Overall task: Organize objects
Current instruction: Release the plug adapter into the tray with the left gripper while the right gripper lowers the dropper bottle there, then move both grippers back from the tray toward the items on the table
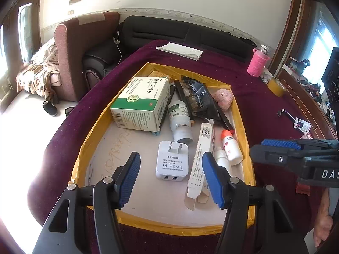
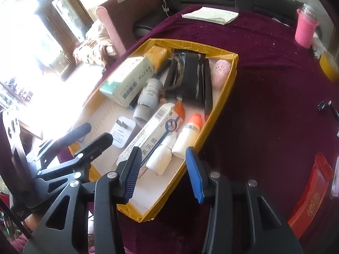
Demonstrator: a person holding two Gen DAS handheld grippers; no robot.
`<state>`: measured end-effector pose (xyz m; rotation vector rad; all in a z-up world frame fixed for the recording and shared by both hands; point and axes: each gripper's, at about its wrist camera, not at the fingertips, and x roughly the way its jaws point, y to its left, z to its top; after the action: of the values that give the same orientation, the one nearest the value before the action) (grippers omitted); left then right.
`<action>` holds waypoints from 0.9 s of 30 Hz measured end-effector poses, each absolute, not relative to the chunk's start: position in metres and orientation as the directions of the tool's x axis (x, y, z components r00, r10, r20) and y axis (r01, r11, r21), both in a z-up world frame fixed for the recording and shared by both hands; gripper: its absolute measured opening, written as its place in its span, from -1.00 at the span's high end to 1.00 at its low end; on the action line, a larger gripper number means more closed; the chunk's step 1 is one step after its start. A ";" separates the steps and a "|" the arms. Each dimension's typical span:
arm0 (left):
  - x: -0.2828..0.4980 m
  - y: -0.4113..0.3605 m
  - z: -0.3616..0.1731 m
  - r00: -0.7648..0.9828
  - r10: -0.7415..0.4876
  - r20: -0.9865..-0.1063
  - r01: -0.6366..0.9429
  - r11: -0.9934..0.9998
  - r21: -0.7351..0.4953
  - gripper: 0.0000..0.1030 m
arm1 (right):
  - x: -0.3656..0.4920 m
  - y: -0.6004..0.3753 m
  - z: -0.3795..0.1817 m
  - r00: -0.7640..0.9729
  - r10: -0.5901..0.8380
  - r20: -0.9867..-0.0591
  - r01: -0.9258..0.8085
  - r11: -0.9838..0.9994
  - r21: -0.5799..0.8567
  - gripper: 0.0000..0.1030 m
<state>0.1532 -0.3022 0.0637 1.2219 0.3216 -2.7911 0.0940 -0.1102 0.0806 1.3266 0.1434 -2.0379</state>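
Your left gripper [image 1: 171, 177] hangs over the near end of the tray [image 1: 239, 114], jaws apart, nothing between the pads. The white USB charger [image 1: 172, 162] lies flat on the tray floor just ahead of it, between the two fingers in view, untouched. The long white ointment box [image 1: 201, 158] lies just inside your left gripper's right finger, running away from you; whether the pad touches it I can't tell.

Further ahead of that gripper: green-and-white medicine box [image 1: 141, 103] at front-left, white bottle [image 1: 180, 118] lying on its side beside it, black snack pouch [image 1: 199, 97] to the right of that, pink fuzzy ball [image 1: 223, 99] in the far right corner.

Your right gripper [image 2: 163, 173] is released too, pads clear of everything. It sits over the tray's near right edge [image 2: 169, 182]. The small white dropper bottle [image 2: 161, 158] lies just ahead between its fingers, and the orange-capped bottle [image 2: 188, 135] beside that, against the tray wall. Both are loose on the tray floor.

Off to your right gripper's right, on the maroon cloth [image 2: 264, 105]: red packet [image 2: 311, 192] near, pink sleeved bottle [image 2: 305, 31] far. Folded paper [image 2: 211, 14] lies at the far edge, well beyond the tray.

The left gripper also shows at the left of the right wrist view [image 2: 93, 135].
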 end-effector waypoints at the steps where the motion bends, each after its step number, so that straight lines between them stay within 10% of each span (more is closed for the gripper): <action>1: 0.155 -0.300 0.065 -0.683 0.004 -0.730 0.154 -0.977 -0.149 -0.06 | 0.093 -0.108 0.083 -0.250 -0.498 -0.830 0.597 -0.755 0.273 0.19; 27: 0.168 -0.183 0.095 -0.727 -0.184 -0.661 0.060 -0.977 0.206 -0.15 | 0.103 0.011 0.080 -0.423 -0.468 -0.776 0.475 -0.843 0.250 0.05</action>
<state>0.1679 -0.1828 0.0955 1.0963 -0.2580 -2.7908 0.1029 0.0107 0.0796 1.2297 0.0100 -2.2619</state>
